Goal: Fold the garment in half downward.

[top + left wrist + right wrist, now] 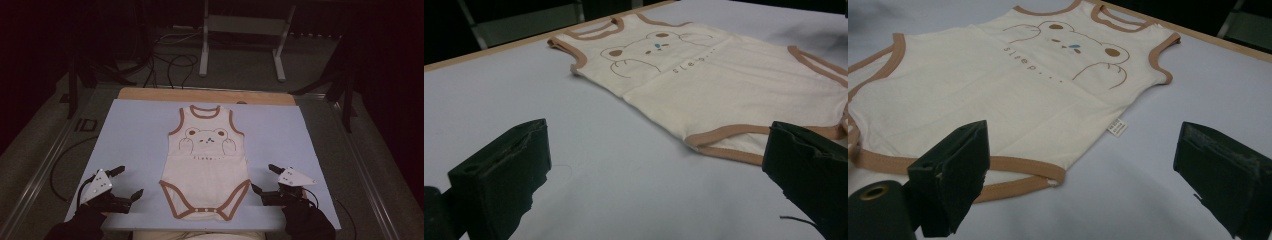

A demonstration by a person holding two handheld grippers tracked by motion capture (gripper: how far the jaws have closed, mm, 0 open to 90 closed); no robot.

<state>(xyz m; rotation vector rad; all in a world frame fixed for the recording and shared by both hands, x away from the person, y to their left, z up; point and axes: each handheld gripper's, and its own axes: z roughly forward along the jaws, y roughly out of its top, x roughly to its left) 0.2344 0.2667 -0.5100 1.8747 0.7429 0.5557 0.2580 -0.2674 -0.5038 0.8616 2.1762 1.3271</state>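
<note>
A cream baby bodysuit [206,165] with brown trim and a bear print lies flat in the middle of the light blue mat [135,130], neck toward the far edge. My left gripper [129,181] rests open near the mat's front left, a short way left of the bodysuit's leg opening. My right gripper [264,179] rests open at the front right, its jaws close beside the other leg opening. The left gripper view has the bodysuit [704,80] ahead and to the right of the gripper [659,165]. In the right gripper view the bodysuit [998,85] lies ahead with a small white tag [1118,127], the gripper [1083,175] empty.
The mat covers a wooden table whose far edge [205,95] shows as a tan strip. Beyond it stand a grey metal frame [242,40] and cables [170,65] on the floor. A dark stand [345,85] is at the right. Bare mat lies either side of the bodysuit.
</note>
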